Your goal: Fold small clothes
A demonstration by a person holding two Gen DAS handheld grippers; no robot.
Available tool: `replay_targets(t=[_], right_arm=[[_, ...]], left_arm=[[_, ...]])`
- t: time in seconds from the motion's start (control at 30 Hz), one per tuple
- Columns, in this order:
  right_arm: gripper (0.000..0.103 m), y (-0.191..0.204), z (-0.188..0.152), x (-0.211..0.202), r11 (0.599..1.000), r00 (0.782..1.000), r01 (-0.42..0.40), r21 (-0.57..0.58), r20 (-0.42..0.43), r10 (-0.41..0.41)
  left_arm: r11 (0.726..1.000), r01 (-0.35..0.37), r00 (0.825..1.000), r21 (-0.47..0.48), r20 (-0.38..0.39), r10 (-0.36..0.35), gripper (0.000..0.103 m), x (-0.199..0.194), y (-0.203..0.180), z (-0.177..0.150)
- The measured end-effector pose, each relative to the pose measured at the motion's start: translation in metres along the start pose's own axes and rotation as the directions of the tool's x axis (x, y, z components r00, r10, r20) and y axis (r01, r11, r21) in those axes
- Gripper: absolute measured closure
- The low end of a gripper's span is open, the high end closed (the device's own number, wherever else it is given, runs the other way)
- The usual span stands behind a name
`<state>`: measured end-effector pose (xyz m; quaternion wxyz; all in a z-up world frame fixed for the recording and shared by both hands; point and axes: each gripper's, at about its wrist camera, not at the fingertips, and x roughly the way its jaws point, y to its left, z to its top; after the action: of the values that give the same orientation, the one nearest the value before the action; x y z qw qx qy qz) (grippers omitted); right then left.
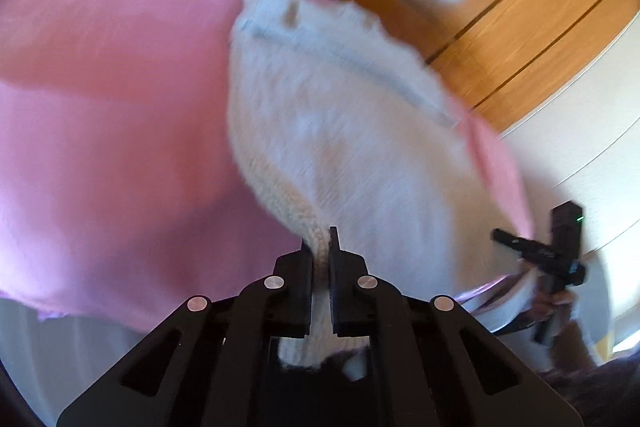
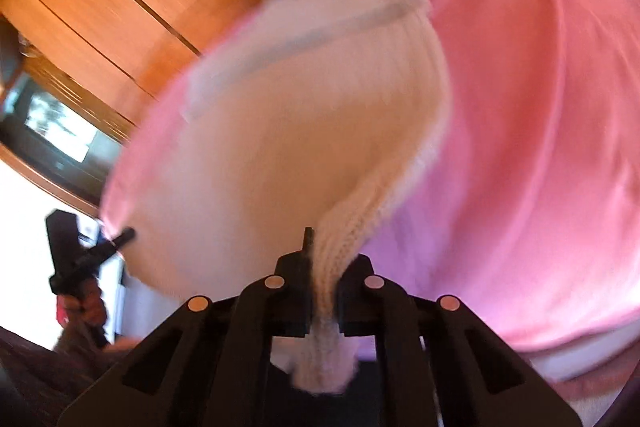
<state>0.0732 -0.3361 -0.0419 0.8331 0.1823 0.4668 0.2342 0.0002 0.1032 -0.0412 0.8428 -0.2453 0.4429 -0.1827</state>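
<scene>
Left wrist view first: the biggest thing ahead of the gripper is a pink cloth [image 1: 112, 131], soft and smooth with shallow creases, spread wide under everything and reaching off to the left. Beyond it, past the far edge, runs a wooden floor [image 1: 500, 7] of glossy orange-brown boards with dark seams.

On top of the pink cloth, straight ahead of the jaws and spreading up and to the right, lies the small white knitted garment [image 1: 352, 131]. It is woolly and ribbed, fuzzy at the edges, with a pale grey band across its far end. It narrows to a twisted rope of knit as it comes toward the gripper.

That left gripper [image 1: 320, 247] is black plastic with round metal pins. Its jaws are clamped tight on the narrow corner of the knit, and a tuft of it bunches out behind the pads. The gripper tilts downward at the cloth.

In the right wrist view the same cream knit [image 2: 304, 131] fans out ahead and to the left over the pink cloth [image 2: 540, 131], again pinched to a ribbed strand. The right gripper [image 2: 324, 251] is closed hard on that strand, angled down likewise, with a fluffy end hanging behind its fingers.

Each view catches the other gripper off to the side, low and near, blurred, with a hand [image 2: 84, 307] wrapped around its handle.
</scene>
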Motion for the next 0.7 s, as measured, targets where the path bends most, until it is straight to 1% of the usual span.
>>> replay_targets(t=[0.07,0.13,0.17,0.23,0.27,0.33,0.4,0.47,0.5,0.53,0.57,0.6,0.63,0.67,0.7], right_arm=[[0.095,0.008,0.020,-0.001,1.000,0.998,-0.029,-0.008,0.050,0.030],[0.095,0.008,0.040,0.003,0.999,0.996,-0.045,-0.008,0.083,0.046],[0.095,0.007,0.056,0.010,1.000,0.994,-0.030,-0.008,0.102,0.031],[0.095,-0.002,0.079,0.026,1.000,0.994,-0.009,0.017,0.111,0.007],[0.095,-0.006,0.087,0.033,0.999,0.994,-0.004,0.033,0.113,0.000],[0.095,-0.020,0.104,0.047,0.997,0.993,0.019,0.072,0.112,-0.027],[0.095,-0.033,0.123,0.063,0.993,0.993,0.046,0.107,0.107,-0.058],[0.095,-0.044,0.135,0.070,0.989,0.992,0.067,0.129,0.098,-0.080],[0.092,-0.050,0.142,0.072,0.989,0.993,0.060,0.139,0.093,-0.073],[0.087,-0.053,0.144,0.075,0.987,0.994,0.051,0.150,0.092,-0.065],[0.065,-0.058,0.147,0.075,0.986,0.994,0.030,0.165,0.095,-0.047],[0.034,-0.061,0.148,0.073,0.985,0.994,0.012,0.174,0.106,-0.031],[0.025,-0.061,0.147,0.067,0.983,0.991,0.002,0.181,0.129,-0.026],[0.021,-0.061,0.143,0.056,0.984,0.986,-0.002,0.178,0.163,-0.027],[0.018,-0.061,0.138,0.048,0.986,0.985,-0.004,0.167,0.168,-0.024]], left_arm=[[0.999,0.041,0.998,-0.012,0.041,-0.040,0.098,-0.005,-0.003,0.016],[0.998,0.064,0.995,-0.019,0.073,-0.063,0.098,-0.003,-0.004,0.035],[0.997,0.068,0.995,-0.023,0.081,-0.066,0.098,0.000,-0.005,0.044],[0.996,0.080,0.992,-0.033,0.096,-0.076,0.098,0.010,-0.003,0.063],[0.996,0.079,0.992,-0.046,0.106,-0.073,0.098,0.019,-0.001,0.078],[0.995,0.064,0.992,-0.071,0.109,-0.056,0.098,0.035,0.006,0.100],[0.995,0.030,0.993,-0.090,0.113,-0.020,0.098,0.050,0.011,0.118],[0.994,-0.009,0.993,-0.112,0.117,0.022,0.098,0.067,0.016,0.138],[0.991,-0.030,0.993,-0.133,0.111,0.044,0.097,0.075,0.020,0.147],[0.987,-0.045,0.993,-0.153,0.102,0.061,0.092,0.079,0.024,0.152],[0.978,-0.063,0.992,-0.198,0.094,0.083,0.074,0.082,0.034,0.159],[0.971,-0.063,0.990,-0.233,0.105,0.090,0.062,0.081,0.041,0.161],[0.961,-0.047,0.987,-0.272,0.138,0.088,0.043,0.076,0.050,0.161],[0.957,-0.040,0.984,-0.287,0.155,0.088,0.039,0.072,0.055,0.160],[0.955,-0.043,0.983,-0.293,0.160,0.094,0.039,0.068,0.060,0.156]])
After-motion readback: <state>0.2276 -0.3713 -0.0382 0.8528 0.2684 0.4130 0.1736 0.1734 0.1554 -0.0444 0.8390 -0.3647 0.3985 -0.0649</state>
